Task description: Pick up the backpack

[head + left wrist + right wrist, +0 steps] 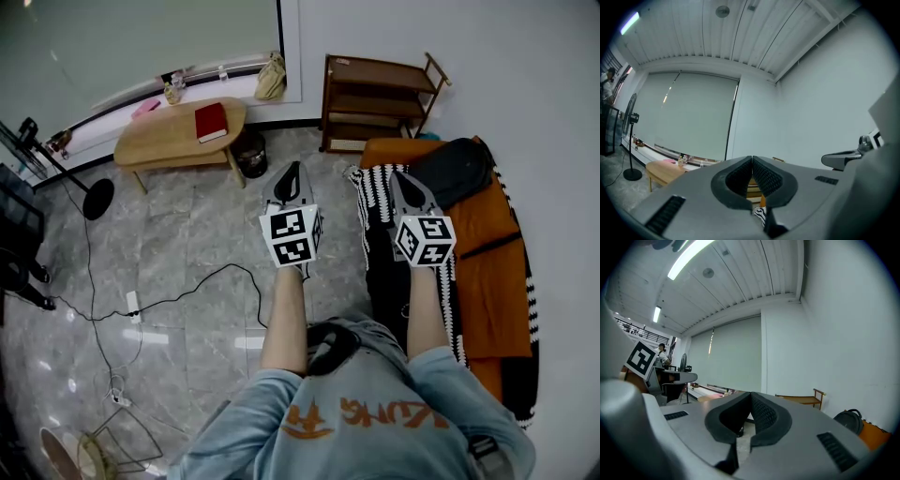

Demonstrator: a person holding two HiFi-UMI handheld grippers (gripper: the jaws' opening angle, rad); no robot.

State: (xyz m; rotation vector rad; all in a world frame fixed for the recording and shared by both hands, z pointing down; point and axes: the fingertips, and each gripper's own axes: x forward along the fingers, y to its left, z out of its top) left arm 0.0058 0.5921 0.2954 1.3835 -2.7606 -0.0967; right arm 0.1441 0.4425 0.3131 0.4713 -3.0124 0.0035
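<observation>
The black backpack (452,172) lies at the far end of an orange couch (492,272), right of both grippers; it also shows low at the right in the right gripper view, backpack (849,419). My right gripper (401,180) is held level above the striped blanket, a short way left of the backpack and not touching it. Its jaws meet, shut with nothing in them, right gripper (750,397). My left gripper (292,172) hovers over the marble floor, further left. It is shut and empty too, left gripper (752,161).
A black-and-white striped blanket (375,202) covers the couch's left side. A wooden shelf (375,94) stands against the far wall. A low wooden table (169,139) with a red book (211,122), a black bin (250,153), a fan base (97,199) and a floor cable (178,298) are to the left.
</observation>
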